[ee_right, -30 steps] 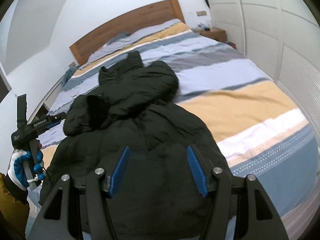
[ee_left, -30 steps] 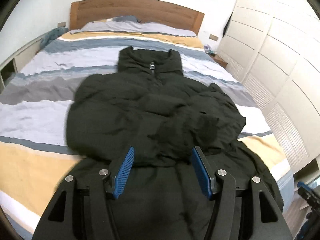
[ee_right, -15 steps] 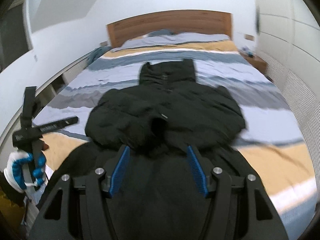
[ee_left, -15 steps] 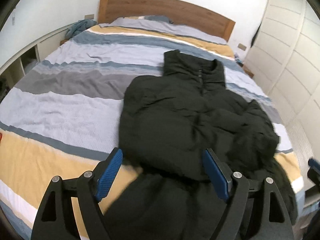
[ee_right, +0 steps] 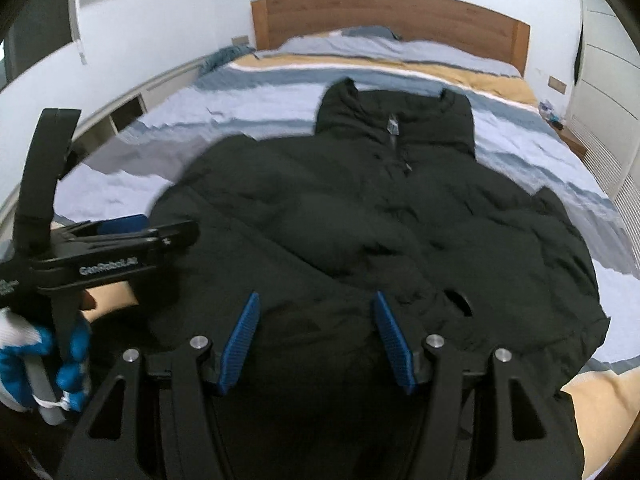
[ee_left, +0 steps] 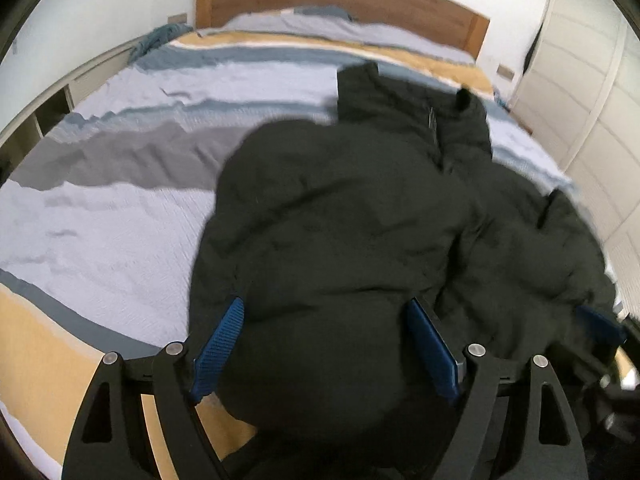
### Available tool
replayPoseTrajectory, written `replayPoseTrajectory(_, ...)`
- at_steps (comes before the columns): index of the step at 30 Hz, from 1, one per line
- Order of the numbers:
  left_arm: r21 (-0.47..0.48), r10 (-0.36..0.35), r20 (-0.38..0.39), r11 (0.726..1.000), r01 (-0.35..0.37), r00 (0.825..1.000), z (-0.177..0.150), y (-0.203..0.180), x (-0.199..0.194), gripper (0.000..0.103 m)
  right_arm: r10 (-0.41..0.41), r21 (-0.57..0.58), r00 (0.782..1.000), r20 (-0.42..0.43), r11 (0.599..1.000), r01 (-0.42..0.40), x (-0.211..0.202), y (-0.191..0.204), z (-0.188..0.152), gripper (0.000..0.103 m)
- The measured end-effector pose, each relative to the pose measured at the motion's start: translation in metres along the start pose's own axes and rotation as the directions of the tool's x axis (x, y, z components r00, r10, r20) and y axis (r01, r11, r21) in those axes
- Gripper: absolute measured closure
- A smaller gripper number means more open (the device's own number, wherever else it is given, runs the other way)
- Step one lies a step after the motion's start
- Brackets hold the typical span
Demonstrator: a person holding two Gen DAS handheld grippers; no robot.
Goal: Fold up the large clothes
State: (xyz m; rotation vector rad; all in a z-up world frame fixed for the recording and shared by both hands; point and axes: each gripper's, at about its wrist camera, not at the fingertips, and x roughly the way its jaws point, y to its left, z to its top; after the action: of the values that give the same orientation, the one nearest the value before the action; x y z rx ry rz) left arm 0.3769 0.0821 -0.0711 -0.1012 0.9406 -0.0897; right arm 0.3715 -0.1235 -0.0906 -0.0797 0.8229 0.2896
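Observation:
A black puffer jacket [ee_left: 360, 220] lies front-up on the striped bed [ee_left: 100, 208], collar toward the headboard, sleeves folded over the chest. My left gripper [ee_left: 325, 302] hangs low over the jacket's left side. Its jaws are opening; jacket fabric shows between the fingers, but the pads do not press on it. In the right wrist view the jacket [ee_right: 380, 208] lies straight ahead, and my right gripper [ee_right: 316, 295] hovers open over its lower middle, holding nothing. There the left gripper [ee_right: 160, 226] reaches in from the left, held by a gloved hand [ee_right: 24, 360].
A wooden headboard [ee_right: 392, 12] and pillows close the far end. White wardrobe doors [ee_left: 580, 80] run along the right, with a small nightstand [ee_right: 572, 140] before them. Low open shelves [ee_right: 120, 116] line the left wall. Bare striped cover lies left of the jacket.
The left gripper has moved left and down toward the jacket's left side, and its jaws have widened. The right gripper has swung from the bed's right side to face the jacket head-on.

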Motion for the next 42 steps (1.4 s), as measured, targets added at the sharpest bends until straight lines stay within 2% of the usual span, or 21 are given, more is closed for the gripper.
replayPoseTrajectory(2, 0.024, 0.016, -0.020, 1.000, -0.016, 1.000, -0.008, -0.004, 0.009, 0.017, -0.003, 0.003, 1.000, -0.010, 1.000, 0.003, 0.005, -0.015, -0.009, 0.045)
replayPoseTrajectory(4, 0.031, 0.015, -0.032, 0.999, -0.014, 0.999, -0.010, -0.005, 0.010, 0.016, -0.045, -0.006, 0.999, -0.027, 0.999, 0.045, 0.010, -0.031, -0.019, 0.045)
replayPoseTrajectory(6, 0.042, 0.019, -0.038, 0.999, -0.017, 0.999, -0.011, -0.007, 0.008, 0.016, -0.024, 0.014, 0.999, -0.039, 1.000, 0.024, 0.011, -0.047, -0.029, 0.045)
replayPoseTrajectory(9, 0.055, 0.034, -0.027, 0.998, -0.033, 0.999, -0.012, -0.011, -0.004, 0.017, -0.059, 0.006, 0.997, -0.045, 0.998, 0.060, 0.003, -0.056, -0.032, 0.045)
replayPoseTrajectory(11, 0.056, -0.002, 0.007, 0.998, 0.002, 1.000, -0.016, -0.014, -0.023, 0.017, -0.086, 0.006, 0.995, -0.044, 0.996, 0.086, -0.006, -0.060, -0.034, 0.045)
replayPoseTrajectory(12, 0.064, -0.020, 0.022, 0.998, 0.019, 1.000, -0.018, -0.017, -0.030, 0.017, -0.151, -0.011, 0.987, -0.046, 0.989, 0.151, -0.012, -0.061, -0.035, 0.045)
replayPoseTrajectory(14, 0.091, -0.039, 0.038, 0.995, 0.036, 0.999, -0.023, -0.026, -0.041, 0.016, -0.172, 0.000, 0.984, -0.052, 0.985, 0.172, -0.018, -0.069, -0.037, 0.045)
replayPoseTrajectory(17, 0.115, -0.039, 0.035, 0.993, 0.035, 0.999, -0.030, -0.037, -0.044, 0.017, -0.152, 0.049, 0.988, -0.039, 0.987, 0.154, -0.036, -0.074, -0.040, 0.045)
replayPoseTrajectory(22, 0.093, -0.034, 0.029, 0.995, 0.031, 0.999, -0.037, -0.044, -0.041, 0.017, -0.117, 0.028, 0.993, -0.002, 0.993, 0.117, -0.055, -0.056, -0.039, 0.045)
replayPoseTrajectory(28, 0.121, -0.008, 0.041, 0.993, 0.003, 0.999, -0.044, -0.049, -0.035, 0.016, -0.079, 0.028, 0.996, 0.037, 0.997, 0.078, -0.053, -0.038, -0.036, 0.045)
replayPoseTrajectory(32, 0.137, 0.003, 0.046, 0.991, -0.009, 0.999, -0.049, -0.052, -0.029, 0.016, -0.081, 0.017, 0.997, -0.009, 0.997, 0.081, -0.025, -0.039, -0.039, 0.045)
replayPoseTrajectory(35, 0.152, 0.017, 0.053, 0.988, -0.025, 0.998, -0.050, -0.055, -0.030, 0.016, -0.071, 0.067, 0.997, -0.037, 0.995, 0.073, -0.012, -0.055, -0.048, 0.045)
replayPoseTrajectory(37, 0.157, 0.020, 0.057, 0.987, -0.029, 0.998, -0.052, -0.056, -0.032, 0.016, -0.102, 0.077, 0.993, -0.050, 0.991, 0.106, -0.011, -0.062, -0.052, 0.045)
replayPoseTrajectory(42, 0.153, 0.031, 0.072, 0.987, -0.042, 0.997, -0.058, -0.060, -0.048, 0.017, -0.123, 0.114, 0.990, -0.065, 0.985, 0.130, -0.029, -0.080, -0.062, 0.045)
